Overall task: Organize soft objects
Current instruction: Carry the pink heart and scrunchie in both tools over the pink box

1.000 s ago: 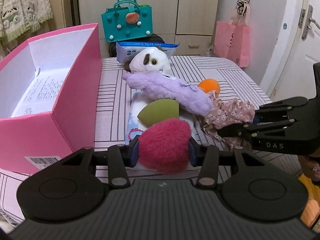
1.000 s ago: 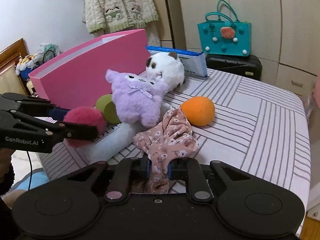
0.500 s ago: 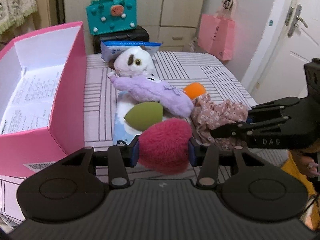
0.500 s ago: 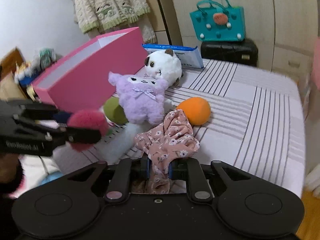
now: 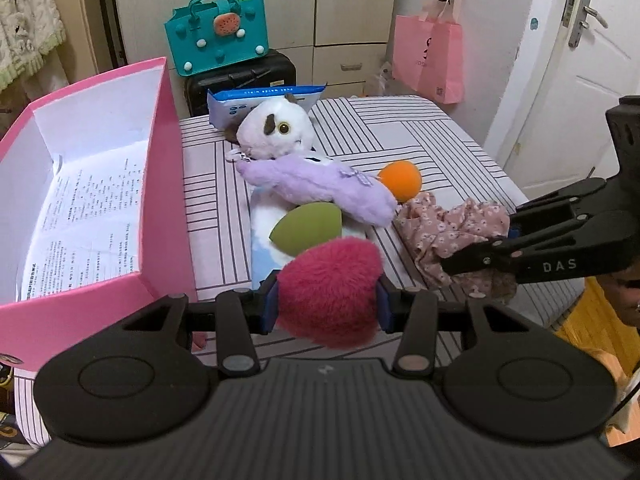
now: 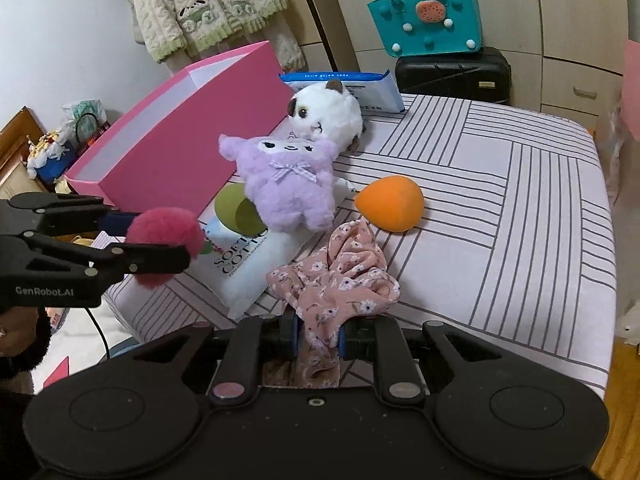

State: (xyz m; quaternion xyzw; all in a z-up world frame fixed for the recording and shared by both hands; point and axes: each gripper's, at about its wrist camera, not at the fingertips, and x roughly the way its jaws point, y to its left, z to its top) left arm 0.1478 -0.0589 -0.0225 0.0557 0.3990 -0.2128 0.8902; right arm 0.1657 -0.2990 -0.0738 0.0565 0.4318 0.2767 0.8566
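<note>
My left gripper (image 5: 326, 306) is shut on a fluffy magenta pompom (image 5: 330, 290), held above the table's near edge beside the open pink box (image 5: 160, 184). From the right wrist view the same pompom (image 6: 164, 236) shows between the left gripper's fingers (image 6: 136, 260). My right gripper (image 6: 316, 334) is shut on a pink floral cloth (image 6: 336, 276), which trails onto the striped table (image 6: 500, 208). On the table lie a purple plush (image 6: 286, 184), a white plush (image 6: 328, 114), a green sponge egg (image 5: 308, 226) and an orange sponge egg (image 6: 390, 204).
A white cotton-pad pack (image 6: 256, 268) lies under the purple plush and green egg. A blue wipes pack (image 6: 348, 88) sits at the table's back. Behind stand a black case (image 6: 452, 72) with a teal bag (image 6: 426, 20), and a pink paper bag (image 5: 430, 58) by a door.
Both views have rolled and shifted slightly; both grips are unchanged. The objects on the table have not moved.
</note>
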